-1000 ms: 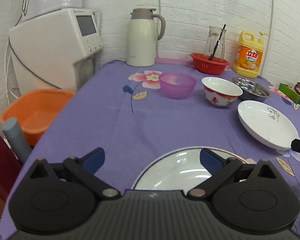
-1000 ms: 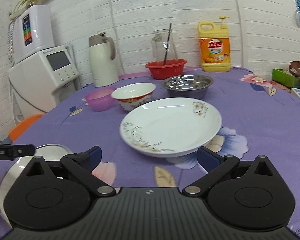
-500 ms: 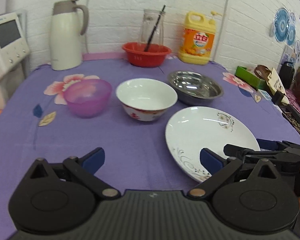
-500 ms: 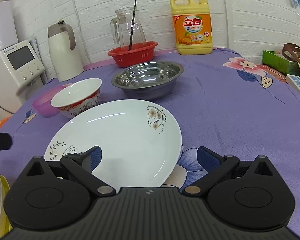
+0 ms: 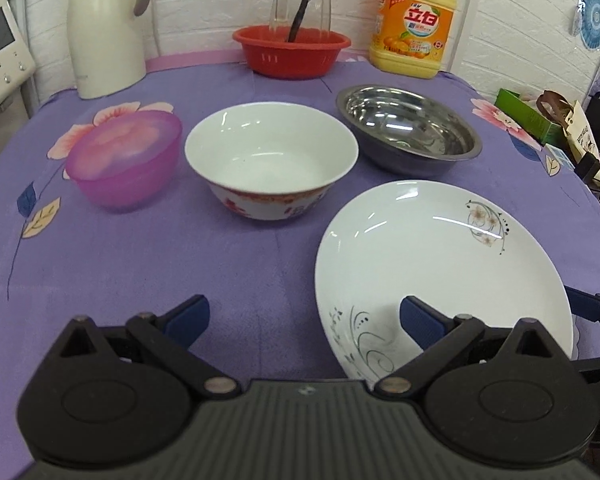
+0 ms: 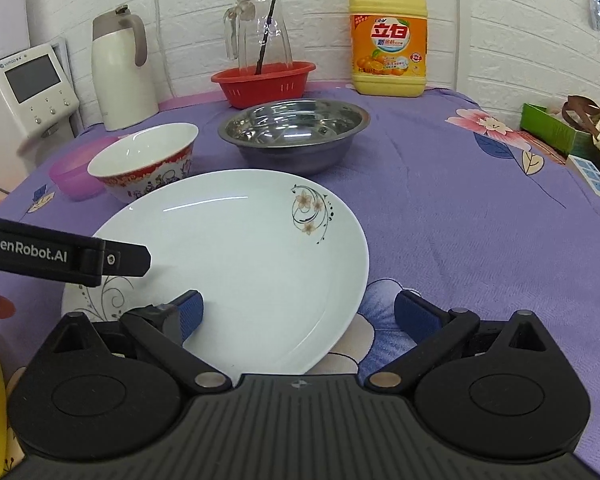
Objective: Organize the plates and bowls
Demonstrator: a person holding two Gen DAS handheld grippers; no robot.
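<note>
Nearest, the right gripper (image 6: 298, 314) stands with its jaws spread wide on either side of the near rim of the white plate (image 6: 236, 256), holding nothing; the left gripper (image 5: 304, 316) is likewise open and empty, one finger over the plate's near left part. The plate lies flat on the purple tablecloth (image 6: 460, 208). Just behind the plate stand the red-patterned bowl (image 5: 272, 168) and the steel bowl (image 5: 408, 130), the pink bowl (image 5: 126, 164) farther left; beyond the plate, at the wall, are the red basket (image 6: 264, 80), jug (image 6: 118, 72) and detergent bottle (image 6: 388, 36).
</note>
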